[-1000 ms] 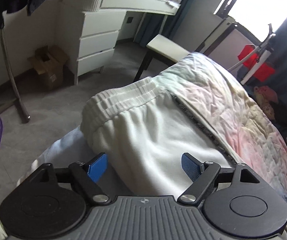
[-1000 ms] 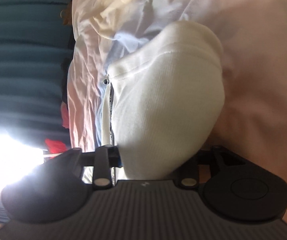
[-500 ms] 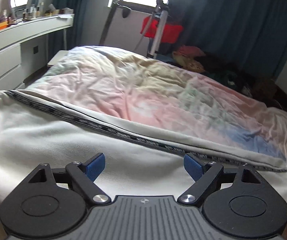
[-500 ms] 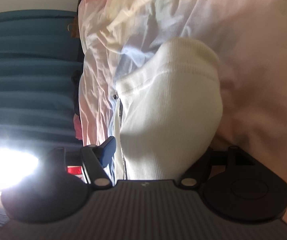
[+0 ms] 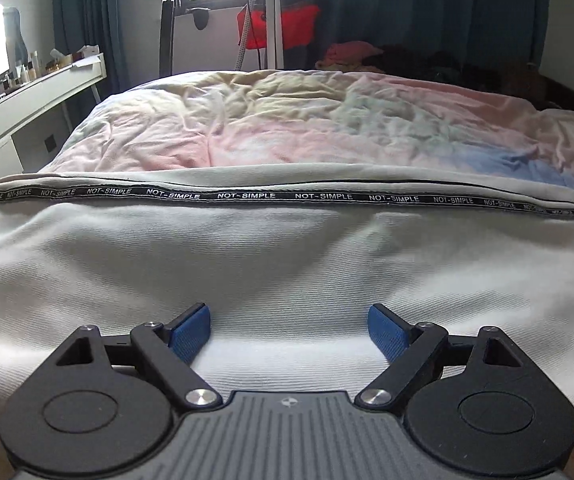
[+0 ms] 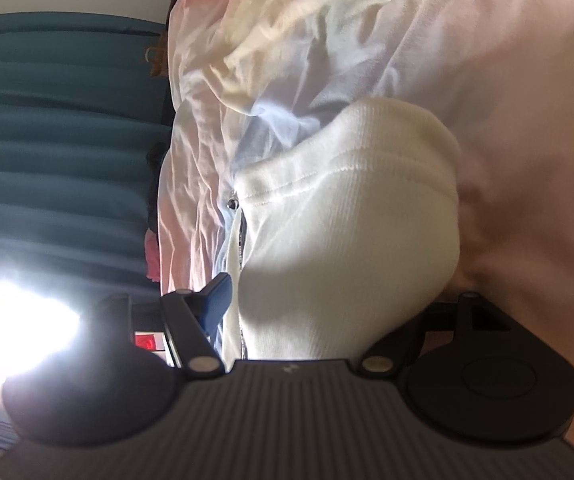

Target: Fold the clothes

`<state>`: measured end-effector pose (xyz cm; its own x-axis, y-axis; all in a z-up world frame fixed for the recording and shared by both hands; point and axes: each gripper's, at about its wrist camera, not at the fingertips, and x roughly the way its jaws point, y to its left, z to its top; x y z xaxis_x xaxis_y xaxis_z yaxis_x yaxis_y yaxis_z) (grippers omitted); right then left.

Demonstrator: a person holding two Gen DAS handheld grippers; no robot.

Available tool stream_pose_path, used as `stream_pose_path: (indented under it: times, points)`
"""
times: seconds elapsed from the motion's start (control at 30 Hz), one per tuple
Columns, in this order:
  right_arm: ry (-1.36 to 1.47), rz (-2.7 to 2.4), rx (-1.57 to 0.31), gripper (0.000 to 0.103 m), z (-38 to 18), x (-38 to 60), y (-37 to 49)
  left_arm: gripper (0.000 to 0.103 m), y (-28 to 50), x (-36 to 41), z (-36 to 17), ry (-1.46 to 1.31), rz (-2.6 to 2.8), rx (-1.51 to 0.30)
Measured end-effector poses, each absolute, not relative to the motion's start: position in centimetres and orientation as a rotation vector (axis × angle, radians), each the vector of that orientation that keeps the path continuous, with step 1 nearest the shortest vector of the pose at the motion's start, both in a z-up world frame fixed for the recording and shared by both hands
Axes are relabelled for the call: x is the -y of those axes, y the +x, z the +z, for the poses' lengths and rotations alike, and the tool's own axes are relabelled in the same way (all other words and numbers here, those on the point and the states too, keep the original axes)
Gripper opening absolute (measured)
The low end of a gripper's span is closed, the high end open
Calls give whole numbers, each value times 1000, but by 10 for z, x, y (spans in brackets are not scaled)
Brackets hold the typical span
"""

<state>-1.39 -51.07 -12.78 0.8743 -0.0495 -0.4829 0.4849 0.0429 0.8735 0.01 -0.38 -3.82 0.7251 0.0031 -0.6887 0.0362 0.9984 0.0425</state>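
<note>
Rumpled pastel bedspread (image 5: pixel 287 128) under dark curtains (image 5: pixel 427 8), with white trousers (image 5: pixel 287 248) lying along the bed's near edge.

Left gripper (image 5: pixel 289 330) hovers over the white cloth, jaws spread wide, pads clear of the fabric. A black lettered stripe (image 5: pixel 247 195) runs along the trousers' far side. Right gripper (image 6: pixel 327 304) has released: its jaws straddle the ribbed cuff (image 6: pixel 367 200), the blue pad (image 6: pixel 217 300) standing just off the cloth.

Left gripper (image 5: pixel 289 326) spread wide over white trousers (image 5: pixel 287 264) lying across the bed's (image 5: pixel 307 128) near edge; black lettered stripe (image 5: pixel 247 195) along their far side.
</note>
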Motion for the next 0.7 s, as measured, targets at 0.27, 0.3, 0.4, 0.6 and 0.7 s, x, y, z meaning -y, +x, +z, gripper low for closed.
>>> stream_pose_path:
  times: [0.27, 0.3, 0.4, 0.6, 0.7]
  points:
    - [1416, -441, -368, 70, -121, 510, -14, 91, 1, 3, -39, 57, -28, -775]
    - [1402, -449, -365, 70, -119, 509, -14, 91, 1, 3, -38, 59, -28, -775]
    - [1361, -448, -355, 70, -114, 510, -14, 91, 2, 3, -38, 59, -28, -777]
    - [1197, -451, -490, 54, -107, 507, -2, 92, 2, 4, -38, 60, -27, -778]
    - [1170, -464, -542, 51, -111, 505, 1, 92, 1, 3, -38, 60, -28, -776]
